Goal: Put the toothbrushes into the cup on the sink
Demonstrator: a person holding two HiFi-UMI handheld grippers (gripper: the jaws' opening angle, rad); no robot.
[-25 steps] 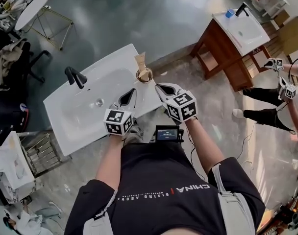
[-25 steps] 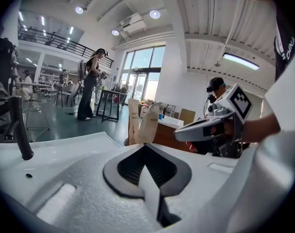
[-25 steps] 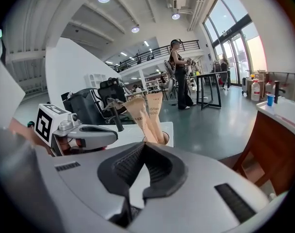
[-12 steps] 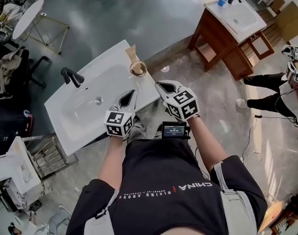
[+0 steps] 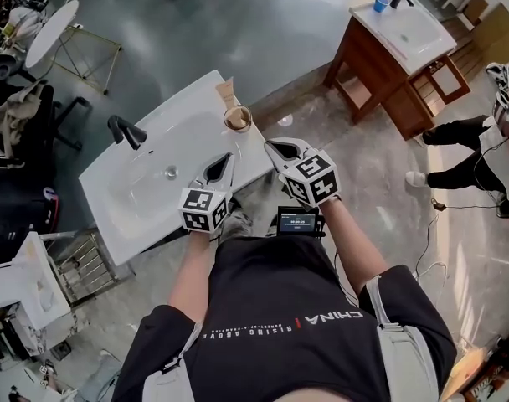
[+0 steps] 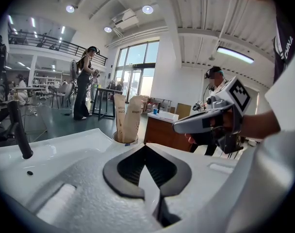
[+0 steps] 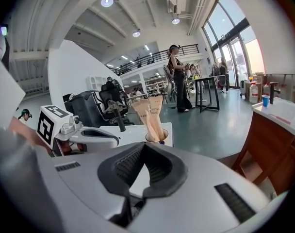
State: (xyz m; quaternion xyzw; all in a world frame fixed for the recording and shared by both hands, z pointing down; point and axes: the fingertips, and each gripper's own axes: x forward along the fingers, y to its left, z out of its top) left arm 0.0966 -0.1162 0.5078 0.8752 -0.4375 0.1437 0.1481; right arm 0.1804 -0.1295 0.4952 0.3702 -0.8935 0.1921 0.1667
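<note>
Toothbrushes point(image 5: 228, 97) in paper sleeves already stand upright in the cup point(image 5: 237, 119), which sits on the sink's point(image 5: 137, 187) right edge, toward the back corner. Only the head view shows me the whole sink, its black tap point(image 5: 125, 131) at the back edge and both tools side by side. The left gripper view shows the sleeves point(image 6: 127, 118) close up, with my right gripper off to its right. The right gripper view shows the cup point(image 7: 156, 138) straight ahead. My left gripper point(image 5: 221, 164) hangs over the sink's front edge, and my right gripper point(image 5: 280, 149) is at the front right corner. Both point forward and slightly down toward the cup without touching it. Each has its jaws pressed together with nothing between them. Compared with a second ago, both tools sit a little farther back from the cup.
</note>
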